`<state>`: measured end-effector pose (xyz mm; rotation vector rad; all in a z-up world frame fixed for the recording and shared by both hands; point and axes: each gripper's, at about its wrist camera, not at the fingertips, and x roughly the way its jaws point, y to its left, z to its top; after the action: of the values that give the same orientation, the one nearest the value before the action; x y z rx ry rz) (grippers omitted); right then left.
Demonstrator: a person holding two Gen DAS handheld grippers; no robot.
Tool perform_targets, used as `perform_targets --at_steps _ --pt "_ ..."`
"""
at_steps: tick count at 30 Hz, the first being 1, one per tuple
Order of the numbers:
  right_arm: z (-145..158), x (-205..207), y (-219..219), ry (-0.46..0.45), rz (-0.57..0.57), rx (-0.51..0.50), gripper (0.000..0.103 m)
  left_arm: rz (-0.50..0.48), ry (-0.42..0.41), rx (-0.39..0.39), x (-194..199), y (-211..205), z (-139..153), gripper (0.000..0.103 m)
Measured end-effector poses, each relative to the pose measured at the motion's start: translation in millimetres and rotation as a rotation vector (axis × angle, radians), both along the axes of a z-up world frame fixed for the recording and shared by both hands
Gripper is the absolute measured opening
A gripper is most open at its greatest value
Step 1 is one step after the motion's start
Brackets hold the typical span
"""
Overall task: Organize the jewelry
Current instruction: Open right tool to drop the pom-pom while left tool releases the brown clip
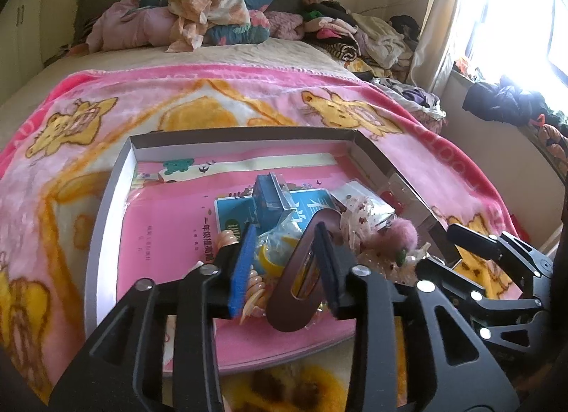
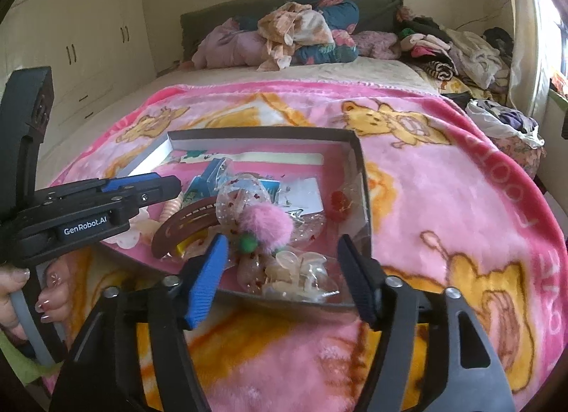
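Setting: bedroom, with a pink cartoon blanket (image 2: 443, 199) spreading over the bed and a shallow cardboard box lid (image 2: 358, 149) sitting on it as my tray.
Task's thing: a brown oval hair clip (image 1: 301, 270) is lying in the near part of the lid, tilting up on the heap of trinkets.
Left gripper (image 1: 284, 266): my jaws are standing part-open around the clip; one end of it is lying between the pads, but I cannot tell whether either pad is pressing on it.
Right gripper (image 2: 284, 277): my jaws are gaping wide over the near rim, holding nothing, with a clear bag of pale clips (image 2: 301, 273) lying between them.
Neighbours: a pink pompom (image 2: 266, 218) is resting just beside the clip, a spiral hair tie (image 1: 254, 282) under my left jaw, a blue carton (image 1: 269, 193) farther in.
Step in hand, as I am judging it: sorting the clip out of the heap.
Doing it well: I am wanting to keep the pads square on the clip's flat faces and lift slowly, so that the hair tie and netting are not dragging along.
Risk: the smooth clip is likely slipping sideways if pinched near its curved end.
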<state>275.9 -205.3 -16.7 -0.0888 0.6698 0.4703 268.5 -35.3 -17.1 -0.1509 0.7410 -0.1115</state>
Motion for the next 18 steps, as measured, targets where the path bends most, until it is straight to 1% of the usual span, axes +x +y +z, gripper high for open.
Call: perform_targets --at_steps 3,5,7,8,9,10,12,14,15,17,18 --pt "6 -7 -5 -0.013 -0.011 0.013 0.072 0.004 -0.007 -0.009 -4 3 5 0.033" --pt "11 -12 -9 -0.029 -0.020 0.018 0.075 0.008 -0.014 -0.014 -8 4 9 0.043" --pt "15 -18 -12 -0.047 -0.028 0.023 0.080 0.008 -0.023 -0.023 -13 6 14 0.049" --pt "18 -20 -12 -0.057 -0.033 0.027 0.083 0.005 -0.029 -0.024 -15 5 17 0.049" --pt "20 -23 -13 -0.065 -0.037 0.030 0.087 0.004 -0.033 -0.023 -17 5 19 0.053" --pt "22 -26 -14 -0.074 -0.045 0.033 0.088 0.004 -0.041 -0.020 -21 5 21 0.056" --pt "26 -31 -16 -0.093 -0.054 0.042 0.092 0.004 -0.054 -0.015 -26 6 27 0.056" --pt "30 -37 -19 -0.107 -0.062 0.049 0.094 0.003 -0.065 -0.016 -31 7 31 0.068" --pt "31 -39 -20 -0.112 -0.067 0.049 0.095 0.001 -0.072 -0.019 -35 7 34 0.075" --pt "34 -44 -21 -0.123 -0.071 0.053 0.095 -0.005 -0.088 -0.021 -44 6 39 0.078" --pt "35 -48 -22 -0.127 -0.074 0.055 0.096 -0.006 -0.097 -0.019 -47 6 41 0.081"
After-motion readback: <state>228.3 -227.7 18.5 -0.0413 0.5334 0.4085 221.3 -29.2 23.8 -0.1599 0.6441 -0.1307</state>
